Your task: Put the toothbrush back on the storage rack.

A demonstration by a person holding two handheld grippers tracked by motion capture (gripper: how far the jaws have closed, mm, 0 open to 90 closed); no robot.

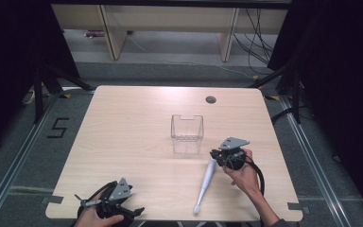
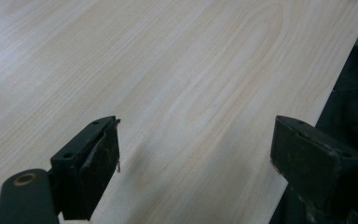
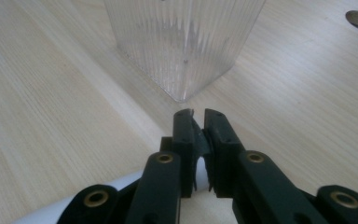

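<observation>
We see a pale wood-grain table (image 1: 137, 142) w/ a cable hole (image 1: 211, 100), dark curtains round it. Right gripper (image 3: 197, 113) clamps the white electric toothbrush (image 1: 206, 182) by a clear ribbed container (image 1: 187, 134); left gripper (image 2: 196, 144) gapes, nothing btwn.

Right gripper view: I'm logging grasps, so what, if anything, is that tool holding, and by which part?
The right tool is shut on the long white plastic electric toothbrush, gripping the thick handle end nearest the clear ribbed plastic cup; its brush end rests on the table.

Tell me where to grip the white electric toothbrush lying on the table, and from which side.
Grip the toothbrush at its thick handle end, nearest the clear container, from above, jaws across its width. It lies flat and tapers to a thin brush tip. The right claw is already shut there.
</observation>
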